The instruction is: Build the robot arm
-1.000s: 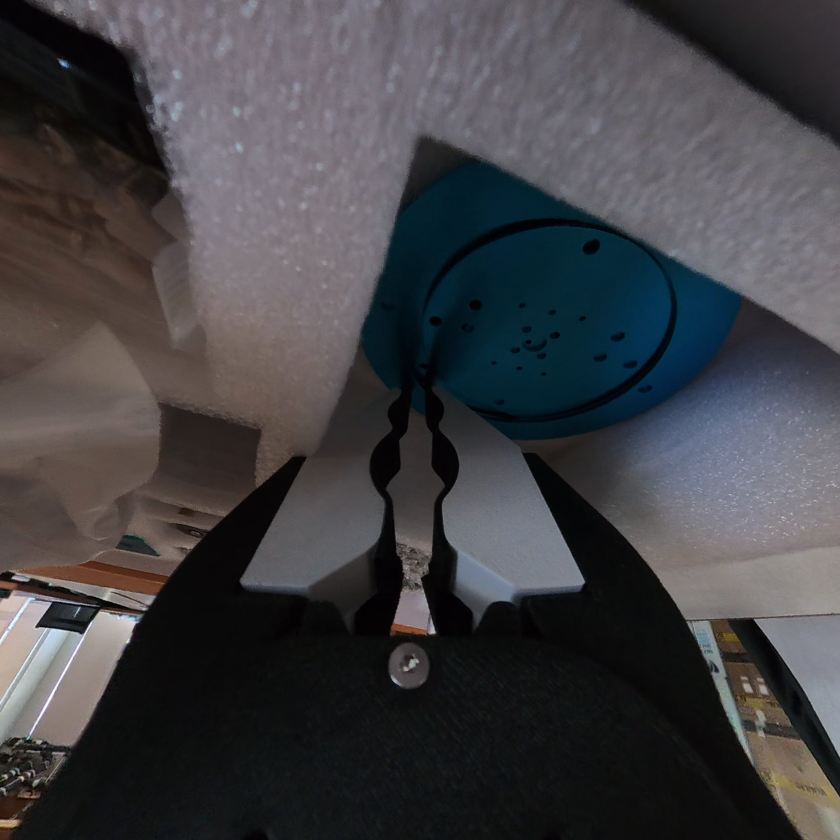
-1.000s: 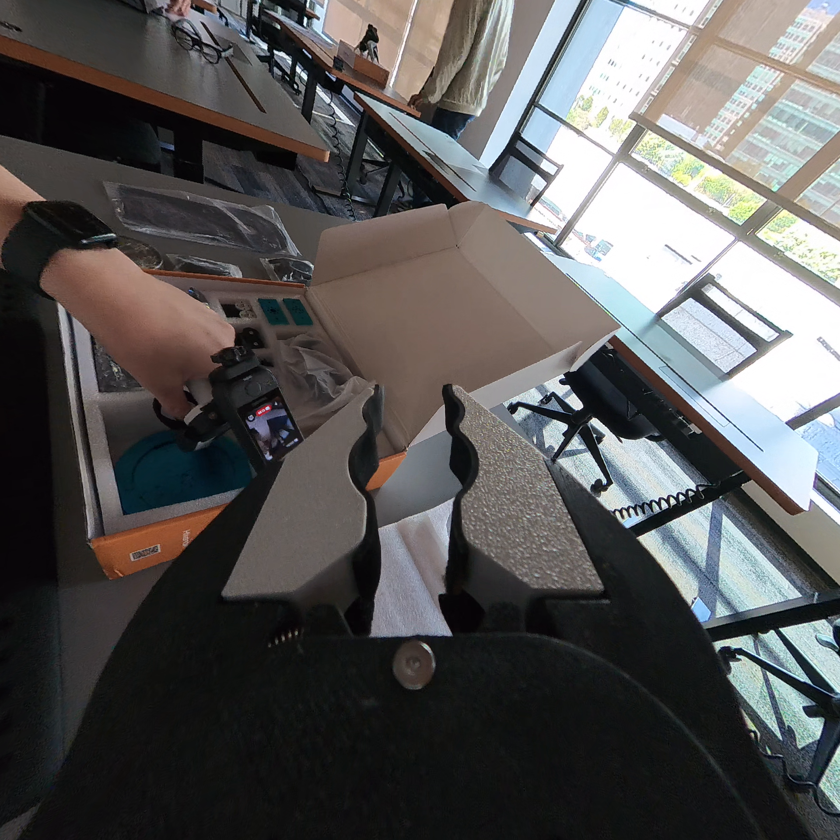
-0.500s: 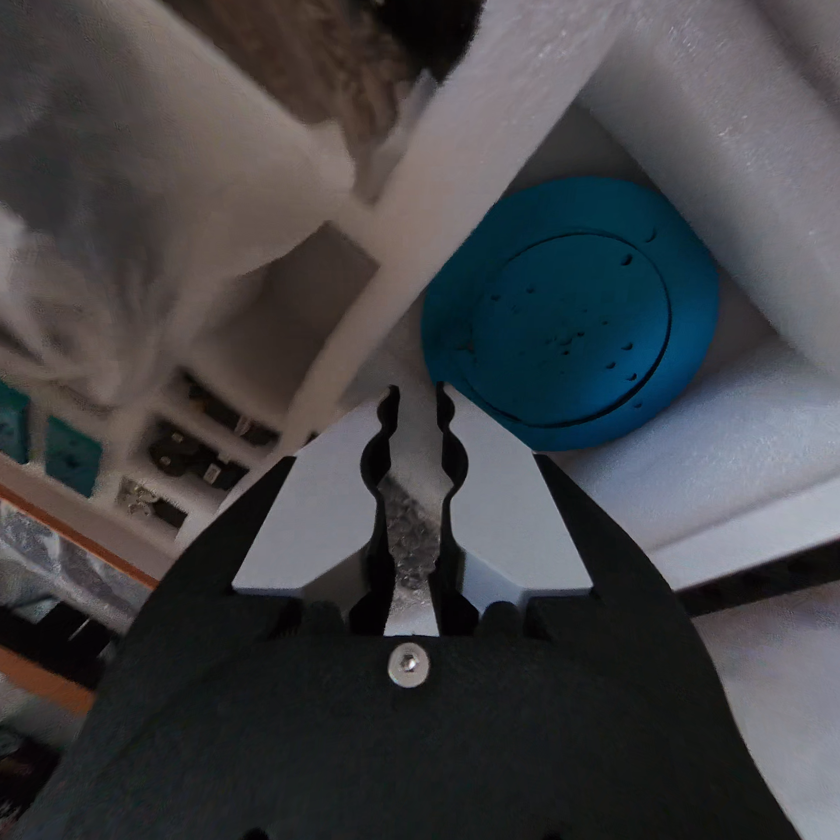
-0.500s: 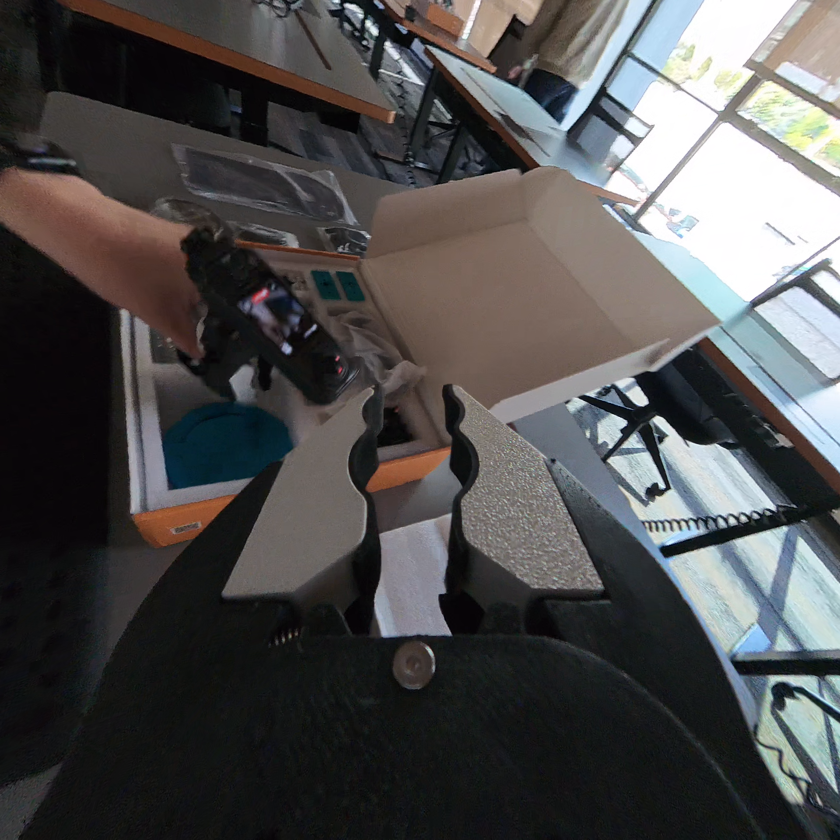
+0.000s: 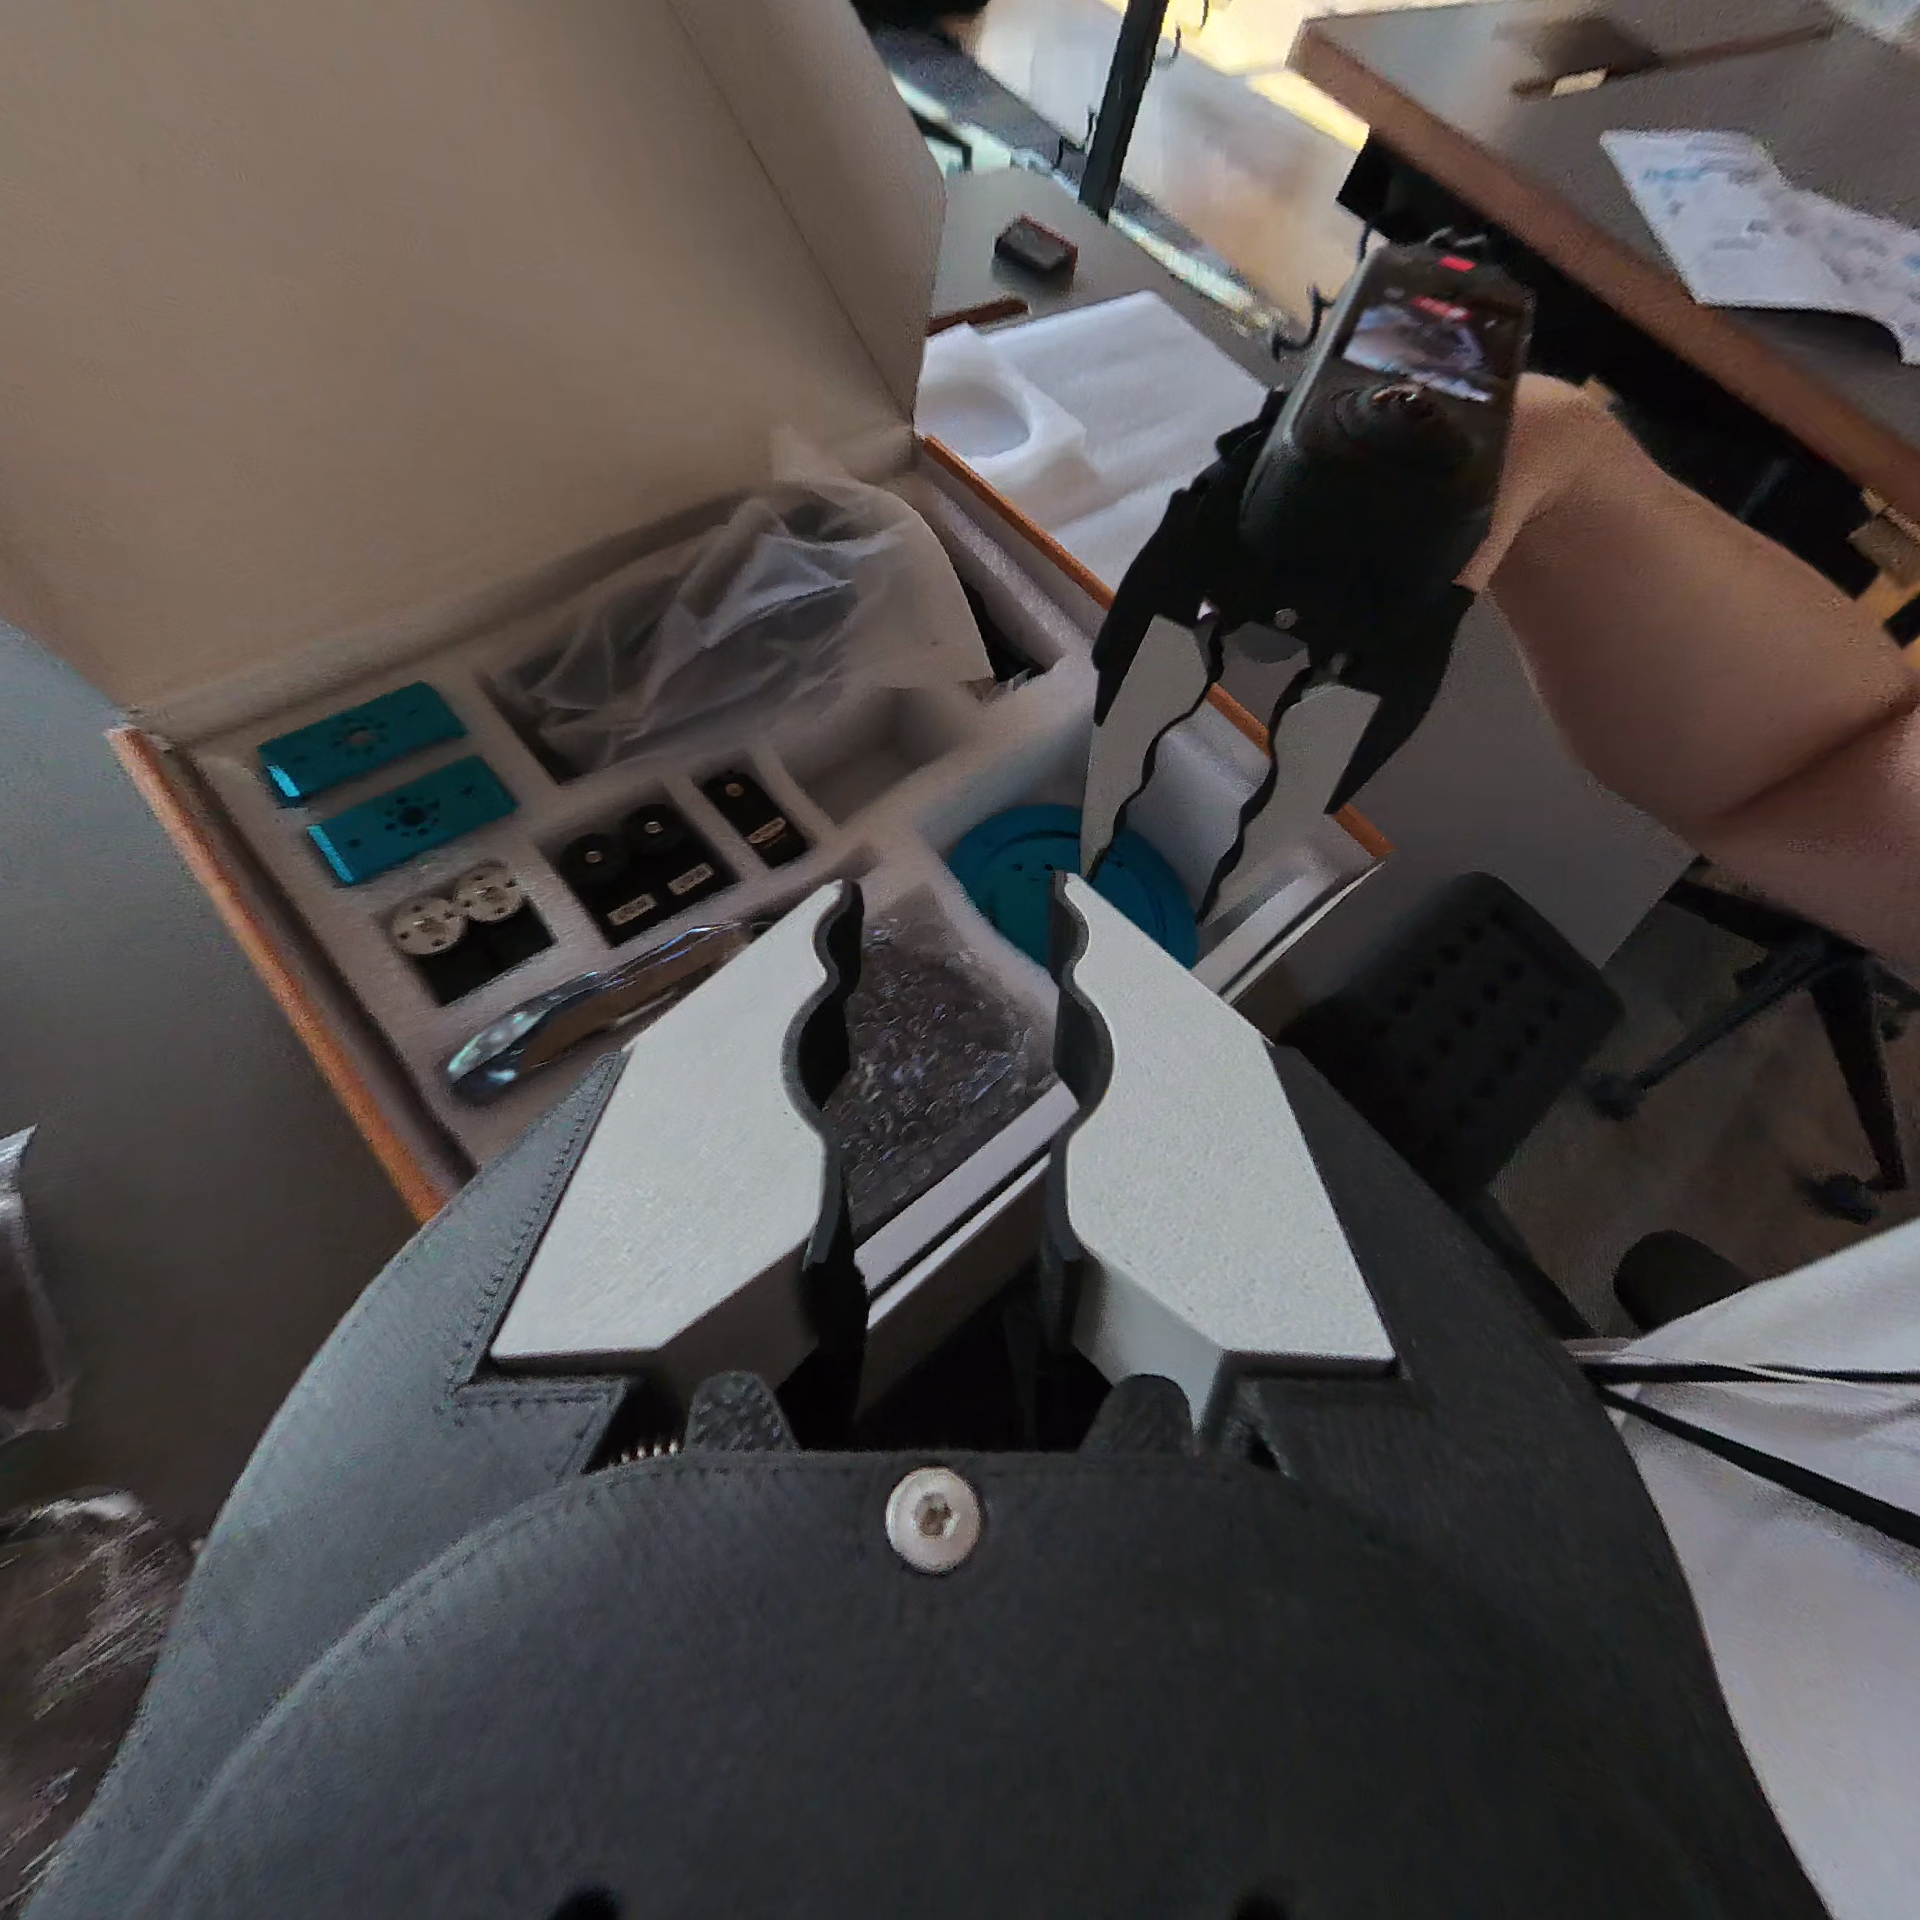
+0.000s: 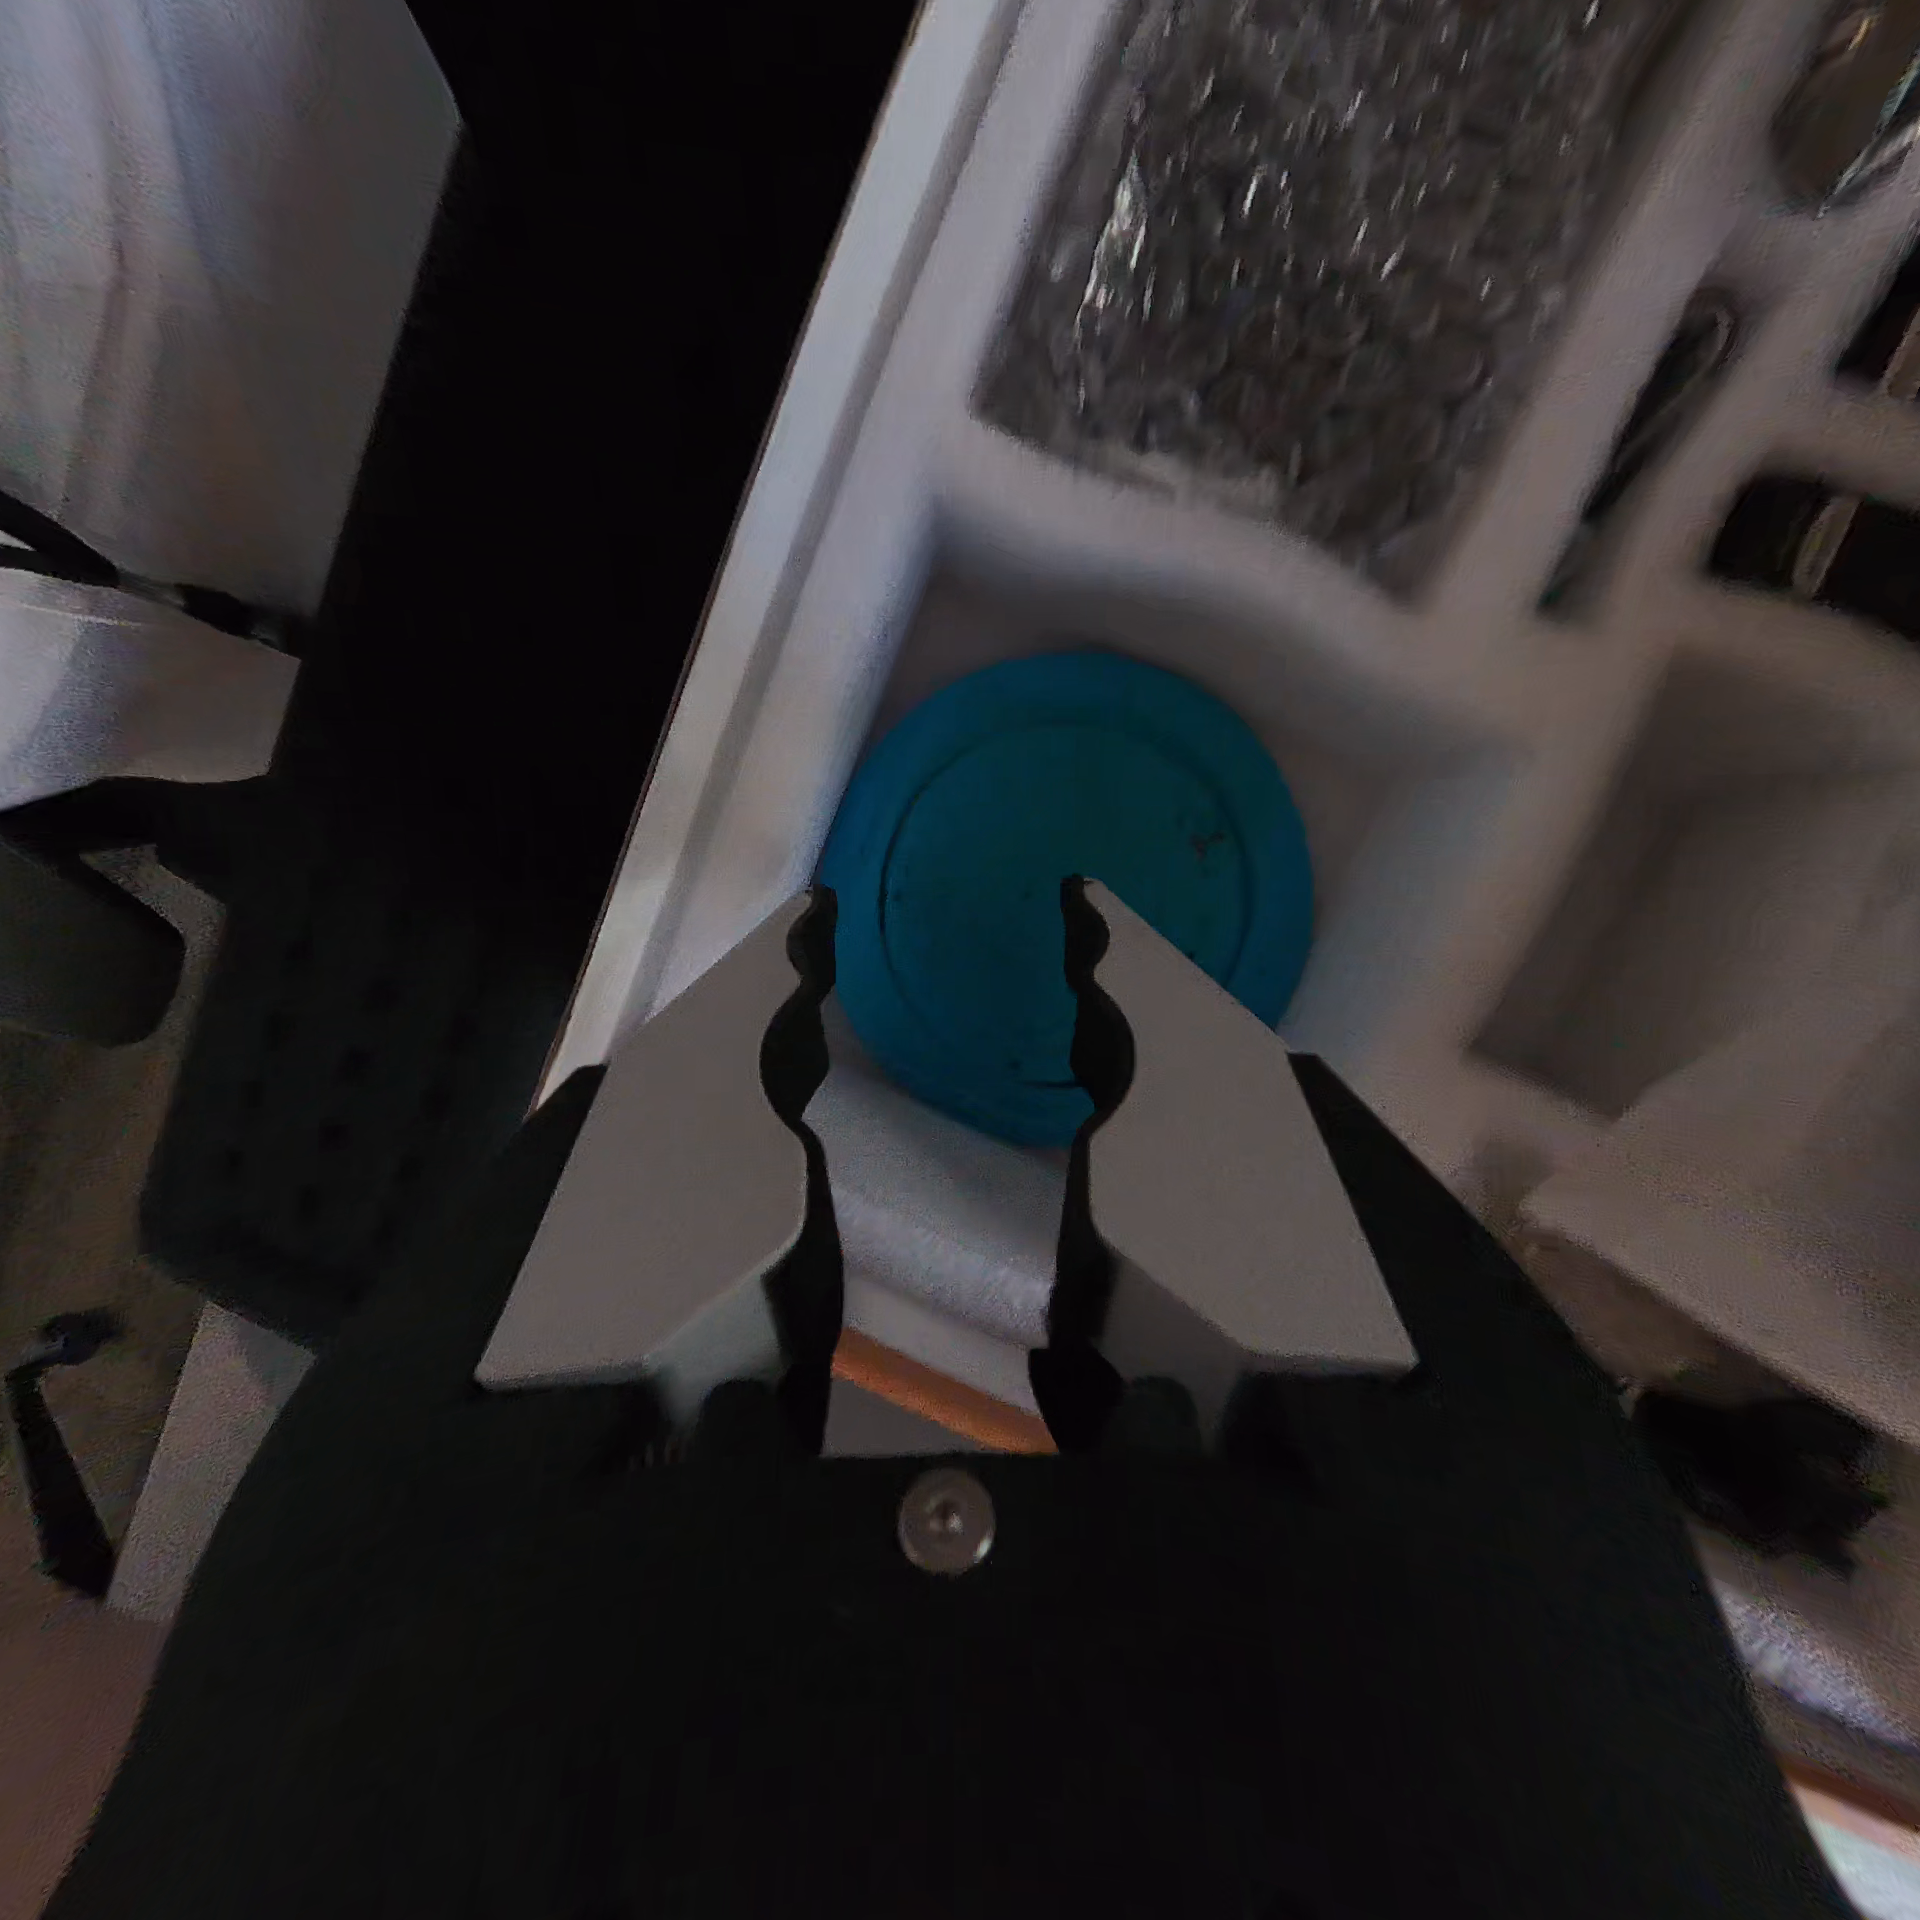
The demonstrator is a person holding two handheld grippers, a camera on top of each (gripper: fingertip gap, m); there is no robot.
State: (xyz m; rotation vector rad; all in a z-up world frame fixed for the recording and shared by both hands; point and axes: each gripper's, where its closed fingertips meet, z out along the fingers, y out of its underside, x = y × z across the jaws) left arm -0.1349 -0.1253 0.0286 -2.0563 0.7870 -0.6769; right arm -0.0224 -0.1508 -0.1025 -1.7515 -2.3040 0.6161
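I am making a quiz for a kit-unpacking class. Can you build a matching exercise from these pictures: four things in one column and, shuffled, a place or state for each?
Things
1. blue round disc
2. two blue rectangular plates
3. right gripper
4. box lid

Places or states
A. standing open behind the foam tray
B. in the foam pocket at the box's near right corner
C. open, tips just above the disc
D. one behind the other in the far left pockets

Pairs: 1-B, 2-D, 3-C, 4-A
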